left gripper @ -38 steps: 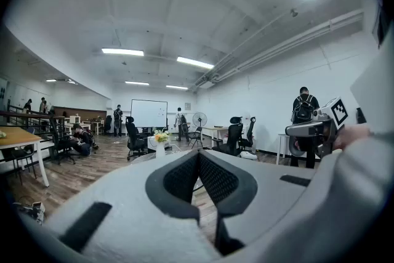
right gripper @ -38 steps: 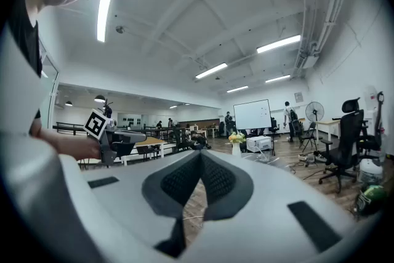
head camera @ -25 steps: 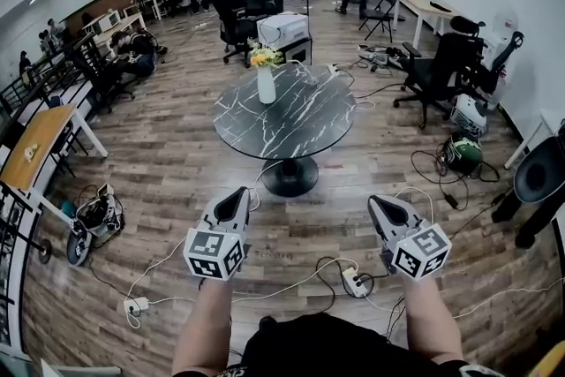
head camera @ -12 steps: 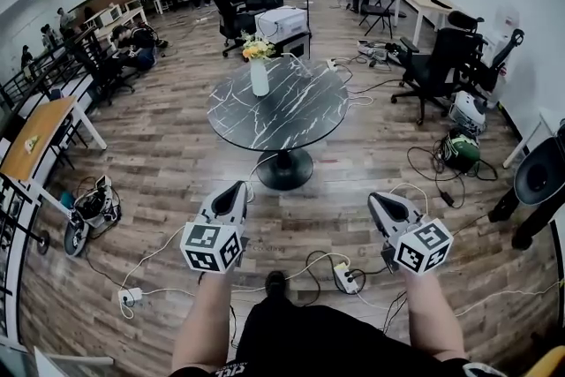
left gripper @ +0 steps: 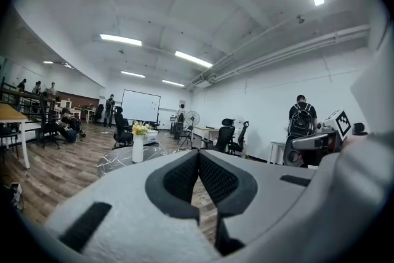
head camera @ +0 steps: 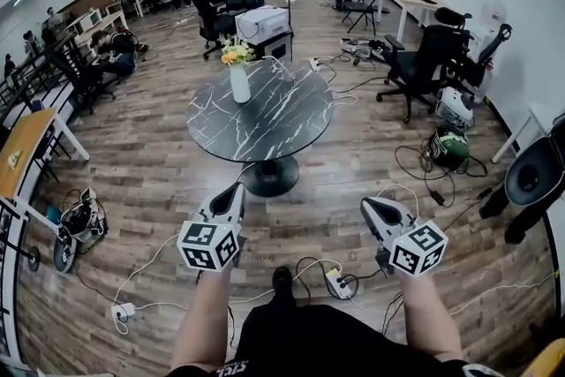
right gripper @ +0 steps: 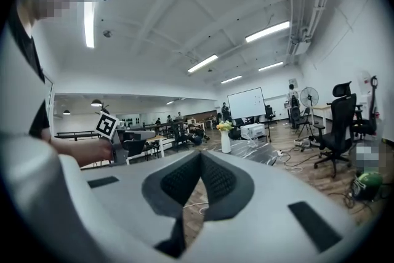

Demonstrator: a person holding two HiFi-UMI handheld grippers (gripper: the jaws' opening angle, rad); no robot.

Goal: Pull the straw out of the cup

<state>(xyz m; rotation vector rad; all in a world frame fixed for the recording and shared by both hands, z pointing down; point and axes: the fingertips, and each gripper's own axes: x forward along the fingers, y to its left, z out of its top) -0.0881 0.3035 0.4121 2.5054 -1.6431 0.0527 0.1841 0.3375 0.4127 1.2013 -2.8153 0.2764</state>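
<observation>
Closer comes the round marble table (head camera: 214,133) in the head view, slid leftward from a moment ago, and a dark shoe (head camera: 282,279) now pokes out below (the person is walking up). So this looks like the approach step, with no reach begun. The left gripper (head camera: 237,190) and right gripper (head camera: 368,207) are both clenched on nothing, pads meeting at the tips in their own views. The forearms stretch forward side by side, the grippers near level, noses aimed at the table and well short of it. A white vase (head camera: 239,83) of flowers stands near the table's far left edge. Cup and straw cannot be picked out; too small to tell. The next move probably calls for closing in, finding the cup and opening one pair of jaws for the straw.
</observation>
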